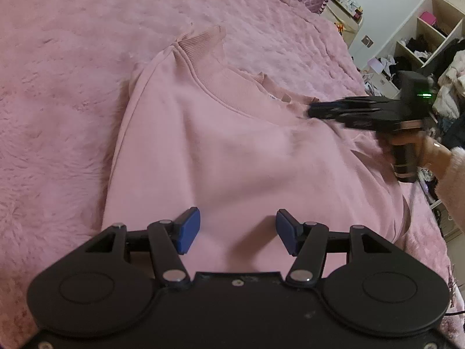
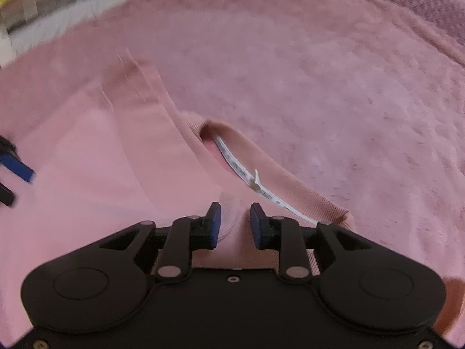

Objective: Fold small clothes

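Jaws of both grippers are seen apart, with nothing clamped between them. On the left gripper (image 1: 238,231) the blue pads stand wide apart, just over the lower body panel of the pale pink cotton sweatshirt (image 1: 232,145). On the right gripper (image 2: 235,225) the gap is narrower; a small ridge of pink fabric lies in it, but no pinch is shown.

The sweatshirt is spread front-up on the fluffy pink bed cover (image 1: 72,87). Ahead of the left jaws the body panel runs up to the ribbed round neckband (image 1: 229,90); a ribbed cuff (image 1: 203,40) shows beyond the neckband, so a sleeve is judged to be already tucked under or behind. Just ahead and to the right of the right jaws the neckband opening is seen with its white printed neck label (image 2: 241,171).

In the left wrist view the right gripper is held by the right hand (image 1: 418,148) at the far shoulder edge, well ahead and to the right of the left jaws. Motion blur is noted there.

Step judged in hand: placing both grippers for a fold, the right one at the collar or shoulder, the left one near the hem.

Next move is judged to call for closing each pair of jaws on a single edge of fabric, then a level lift so that the panel is carried over without bunching.

Open shelving (image 1: 430,29) with clutter is noted beyond the bed.
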Demonstrator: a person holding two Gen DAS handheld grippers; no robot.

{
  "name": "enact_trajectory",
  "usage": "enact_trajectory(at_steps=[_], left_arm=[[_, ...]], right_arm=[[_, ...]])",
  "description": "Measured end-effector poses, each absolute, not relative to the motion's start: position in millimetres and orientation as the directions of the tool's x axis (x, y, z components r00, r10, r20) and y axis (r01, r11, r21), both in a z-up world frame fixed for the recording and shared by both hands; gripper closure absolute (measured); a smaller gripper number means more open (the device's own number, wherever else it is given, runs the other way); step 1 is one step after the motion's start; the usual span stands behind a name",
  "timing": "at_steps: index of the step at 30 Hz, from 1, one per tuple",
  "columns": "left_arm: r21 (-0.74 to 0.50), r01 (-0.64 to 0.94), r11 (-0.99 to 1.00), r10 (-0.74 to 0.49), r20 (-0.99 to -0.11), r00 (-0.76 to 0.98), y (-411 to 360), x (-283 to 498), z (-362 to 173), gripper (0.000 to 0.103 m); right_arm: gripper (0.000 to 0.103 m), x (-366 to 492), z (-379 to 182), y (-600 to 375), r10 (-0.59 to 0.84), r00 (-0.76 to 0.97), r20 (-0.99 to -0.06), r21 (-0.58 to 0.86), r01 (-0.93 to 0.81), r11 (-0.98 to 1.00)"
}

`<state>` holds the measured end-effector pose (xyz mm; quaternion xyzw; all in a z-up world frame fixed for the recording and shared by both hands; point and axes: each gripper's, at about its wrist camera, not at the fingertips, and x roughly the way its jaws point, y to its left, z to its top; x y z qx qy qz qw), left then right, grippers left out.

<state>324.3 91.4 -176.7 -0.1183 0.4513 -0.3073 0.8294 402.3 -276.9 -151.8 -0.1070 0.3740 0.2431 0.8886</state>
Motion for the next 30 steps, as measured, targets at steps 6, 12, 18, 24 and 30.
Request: enact_trajectory(at_steps=[6,12,18,24,30], left_arm=[[-0.455,0.401,0.795,-0.604,-0.656,0.453,96,310,-161,0.042],[-0.438,0.385,0.813,-0.58,-0.672,0.46,101,298,-162,0.042],[-0.449,0.344,0.825,-0.565,-0.681,0.465,101,300,-167,0.041],[-0.472,0.301,0.829,-0.559,-0.687,0.464,104,302,-166,0.041],[-0.497,0.301,0.814,-0.58,-0.679,0.449,115,303,-168,0.041]], right_arm=[[0.052,292,-94,-368,0.379,0.743,-0.551,0.103,-0.39,0.915],[0.049,201,-104,-437,0.152,0.789,-0.596,0.025,-0.171,0.985],[0.049,175,-146,-464,0.176,0.728,-0.663,0.189,-0.064,0.98],[0.093,176,-161,-455,0.254,0.706,-0.661,0.296,-0.067,0.953],[0.094,143,-151,-468,0.222,0.74,-0.635,0.302,-0.027,0.953]])
